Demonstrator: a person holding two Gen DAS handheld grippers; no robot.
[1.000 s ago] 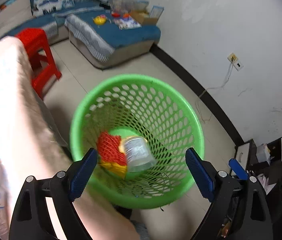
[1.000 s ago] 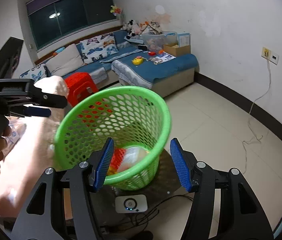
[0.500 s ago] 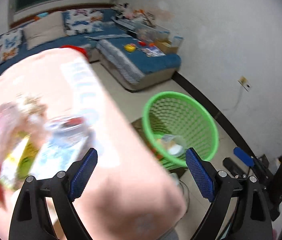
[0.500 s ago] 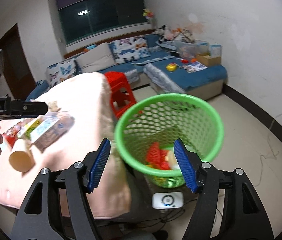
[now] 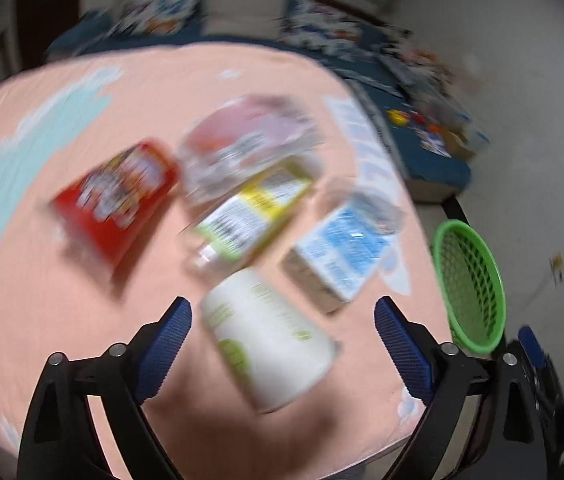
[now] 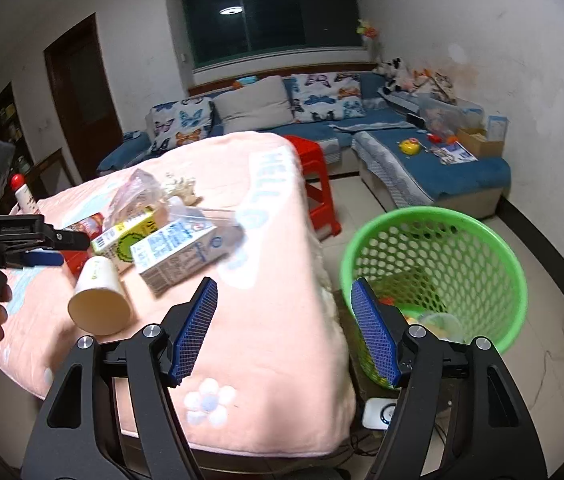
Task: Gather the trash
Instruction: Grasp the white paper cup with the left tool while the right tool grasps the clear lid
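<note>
White paper cup (image 5: 268, 340) is now lying between my spread-wide, empty left claw (image 5: 282, 340), swung back from the green basket (image 5: 467, 284), while my right claw (image 6: 283, 330) is hanging released.

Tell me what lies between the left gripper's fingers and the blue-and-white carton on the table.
In the left wrist view, a white paper cup lies on its side between the left gripper and the blue-and-white carton.

Cup (image 6: 99, 301) left of, apparently touching, carton (image 6: 178, 254)
</note>
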